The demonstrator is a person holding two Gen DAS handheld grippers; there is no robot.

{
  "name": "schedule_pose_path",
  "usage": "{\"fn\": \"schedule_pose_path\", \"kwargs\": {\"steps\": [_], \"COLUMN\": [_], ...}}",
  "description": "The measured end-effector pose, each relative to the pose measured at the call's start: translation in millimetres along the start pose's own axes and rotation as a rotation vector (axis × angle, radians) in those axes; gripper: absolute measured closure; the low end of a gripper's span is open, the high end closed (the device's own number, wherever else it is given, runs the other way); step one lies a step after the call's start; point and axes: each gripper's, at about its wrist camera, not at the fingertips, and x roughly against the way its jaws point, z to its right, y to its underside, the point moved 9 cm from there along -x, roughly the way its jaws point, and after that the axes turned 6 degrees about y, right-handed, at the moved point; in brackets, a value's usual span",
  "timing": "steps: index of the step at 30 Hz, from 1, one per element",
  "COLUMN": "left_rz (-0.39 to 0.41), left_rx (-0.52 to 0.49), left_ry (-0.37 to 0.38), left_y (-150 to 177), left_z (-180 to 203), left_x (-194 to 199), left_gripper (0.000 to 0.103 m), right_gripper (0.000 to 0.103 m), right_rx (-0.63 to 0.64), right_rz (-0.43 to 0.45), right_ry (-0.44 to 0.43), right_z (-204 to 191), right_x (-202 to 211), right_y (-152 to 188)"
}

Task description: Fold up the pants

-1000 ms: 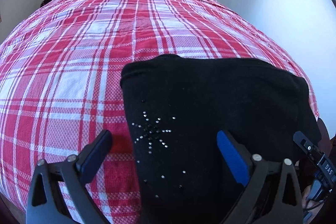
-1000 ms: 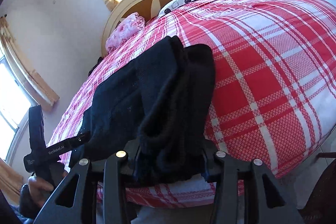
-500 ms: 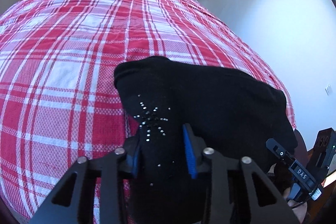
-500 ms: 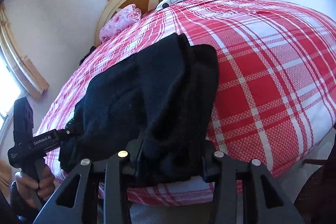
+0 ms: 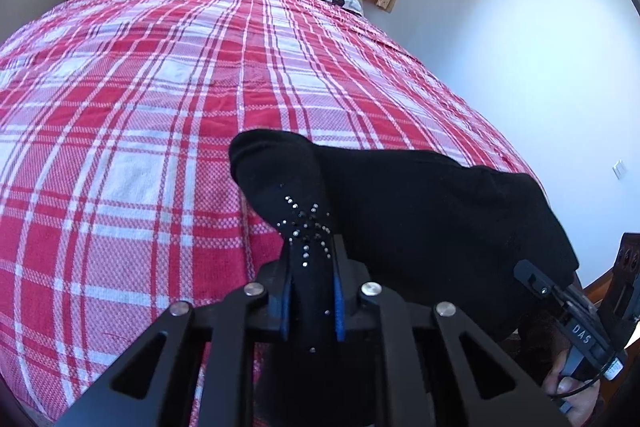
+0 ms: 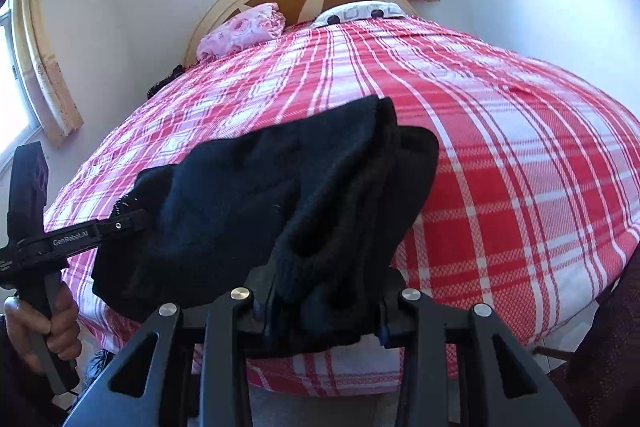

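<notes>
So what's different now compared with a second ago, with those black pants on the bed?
The left hand-held gripper has just closed on the black pants at the rhinestone-studded edge and bunched it up off the plaid bedspread; it stood open around it before. The right hand-held gripper, jaws closing a little further, has kept its thick bundle of the pants. Pillows unchanged.
</notes>
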Motion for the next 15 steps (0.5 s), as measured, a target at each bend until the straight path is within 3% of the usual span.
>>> {"fn": "schedule_pose_path", "kwargs": {"steps": [7,10,12,15], "left_rz": [-0.05,-0.069,-0.076,-0.085], "left_rx": [-0.029,-0.037,-0.025,-0.02], "left_ry": [-0.07,-0.112,-0.134,-0.153], "left_y": [-1.4,0.2,1.4,3.7], "left_z": [-8.0,-11.0,-14.8,-18.3], "left_x": [-9.0,-11.0,-11.6,-13.9], "left_gripper": [0.085,0.069,0.046,0.043], "right_gripper": [0.066,0.066,0.066,0.066], "right_rx": [0.035,0.023,0.011,-0.005], "right_rz": [0.008,-0.003,-0.01,-0.026], "right_ry": [0.019,0.022,0.019,0.015], "right_z": [-8.7,-5.6,-3.1,0.5], "right_x": [-7.2,-11.5,-13.2,-18.6], "right_y": [-4.1,0.5,2.9,7.8]}}
